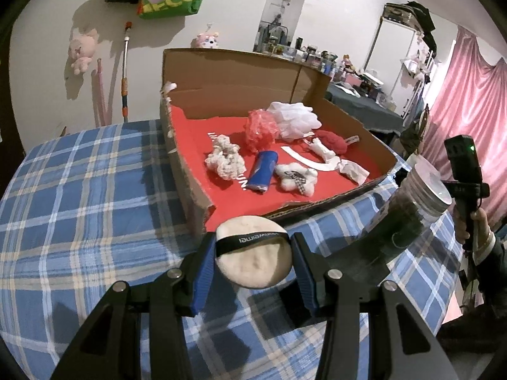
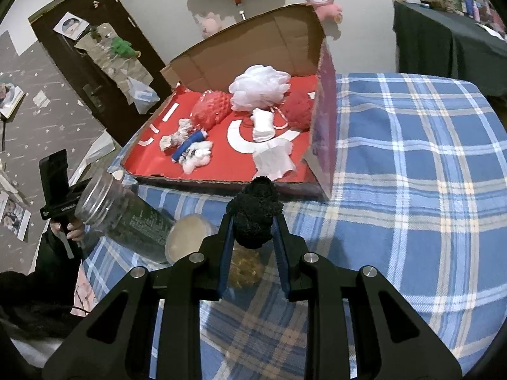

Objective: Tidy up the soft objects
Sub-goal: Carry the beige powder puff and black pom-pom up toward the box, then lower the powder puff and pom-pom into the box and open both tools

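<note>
Looking into the cardboard box [image 1: 190,171], most soft things already lie inside. Two are left. The left gripper [image 1: 253,253] is squeezed on a round white puff [image 1: 253,266], just before the box (its black strap runs side to side). The right gripper [image 2: 252,224] pinches a black fuzzy ball [image 2: 255,212], maybe a scrunchie, standing tall near the box's edge.
</note>
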`<state>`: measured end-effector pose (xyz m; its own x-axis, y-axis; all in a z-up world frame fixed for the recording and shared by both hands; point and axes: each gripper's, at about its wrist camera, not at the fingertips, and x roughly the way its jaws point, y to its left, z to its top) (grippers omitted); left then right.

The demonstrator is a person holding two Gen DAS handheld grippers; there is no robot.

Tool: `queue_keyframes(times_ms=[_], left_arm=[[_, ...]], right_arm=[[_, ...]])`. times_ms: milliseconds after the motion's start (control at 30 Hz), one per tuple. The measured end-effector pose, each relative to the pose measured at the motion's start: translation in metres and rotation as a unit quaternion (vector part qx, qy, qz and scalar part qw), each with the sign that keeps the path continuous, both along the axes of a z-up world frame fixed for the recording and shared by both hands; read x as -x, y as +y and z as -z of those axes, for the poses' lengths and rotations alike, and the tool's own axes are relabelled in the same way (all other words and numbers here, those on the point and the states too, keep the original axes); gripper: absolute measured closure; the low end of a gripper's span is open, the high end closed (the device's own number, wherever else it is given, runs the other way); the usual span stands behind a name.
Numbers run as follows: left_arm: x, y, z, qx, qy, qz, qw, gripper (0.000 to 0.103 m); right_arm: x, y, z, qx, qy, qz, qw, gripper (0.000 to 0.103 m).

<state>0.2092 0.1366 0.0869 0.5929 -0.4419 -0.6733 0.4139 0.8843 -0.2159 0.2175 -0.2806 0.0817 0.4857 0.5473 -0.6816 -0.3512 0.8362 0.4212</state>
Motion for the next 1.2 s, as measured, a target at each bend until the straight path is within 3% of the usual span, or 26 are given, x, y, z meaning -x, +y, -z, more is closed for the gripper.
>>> queue_keyframes(times_ms=[633,900,1200], left_arm=[[-0.039,-0.039,-0.019,-0.015,0.015,0.069,0.9974,0.054],[-0.075,-0.091,-0.034,-0.031,0.016,0.117,0.9925,0.054],[-0.130,-0.162,-0.025,-0.070,0.060,0.157,0.9832,0.054]], right_arm=[[-0.035,0.028,-0.017,0.009,-0.001,-0.055,0.998,0.079],[-0.066,0.059,-0.018,0.026,0.011,-0.086,0.996,0.079],[-0.095,0.078,0.000,0.056,0.052,-0.104,0.992,0.079]])
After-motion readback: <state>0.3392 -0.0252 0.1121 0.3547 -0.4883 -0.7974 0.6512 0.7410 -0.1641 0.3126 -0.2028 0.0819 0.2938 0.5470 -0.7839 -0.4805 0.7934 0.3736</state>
